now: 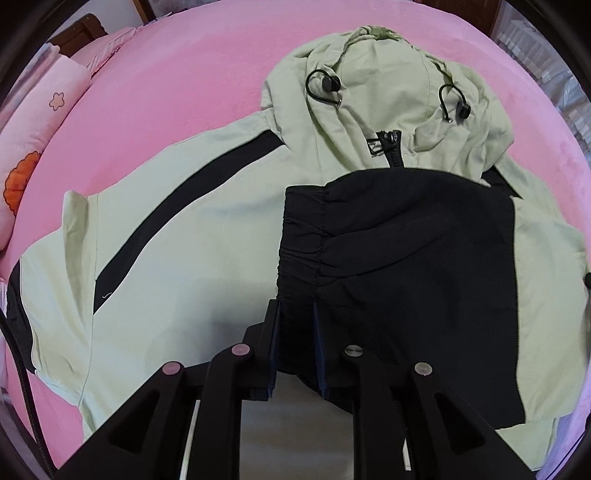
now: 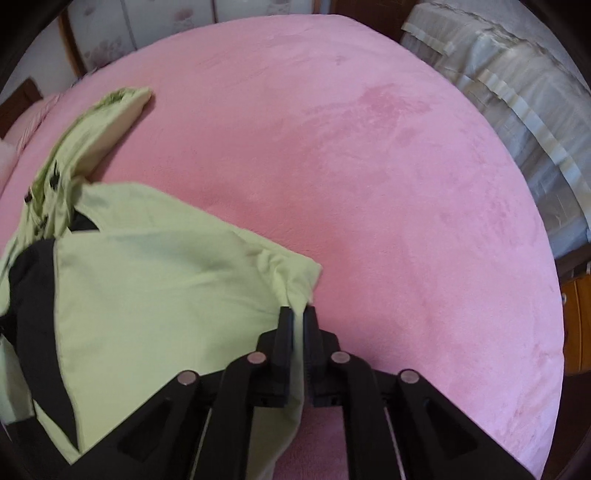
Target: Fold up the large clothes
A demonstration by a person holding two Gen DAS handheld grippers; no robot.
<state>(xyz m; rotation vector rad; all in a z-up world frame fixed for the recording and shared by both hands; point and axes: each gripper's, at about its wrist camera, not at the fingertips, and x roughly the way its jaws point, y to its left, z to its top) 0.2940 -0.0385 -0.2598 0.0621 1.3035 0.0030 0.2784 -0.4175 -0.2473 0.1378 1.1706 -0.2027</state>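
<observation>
A light green hooded jacket with black stripes lies spread on the pink bed, hood at the far side. My left gripper is shut on the jacket's black elastic cuff, with the black sleeve part laid over the jacket's chest. In the right wrist view my right gripper is shut on a bunched green edge of the jacket, at its right side above the bed.
Pink pillows with flower prints lie at the bed's left. A plastic-covered piece of furniture stands beyond the bed's right edge. A wardrobe stands behind the bed. A black cable hangs at the left.
</observation>
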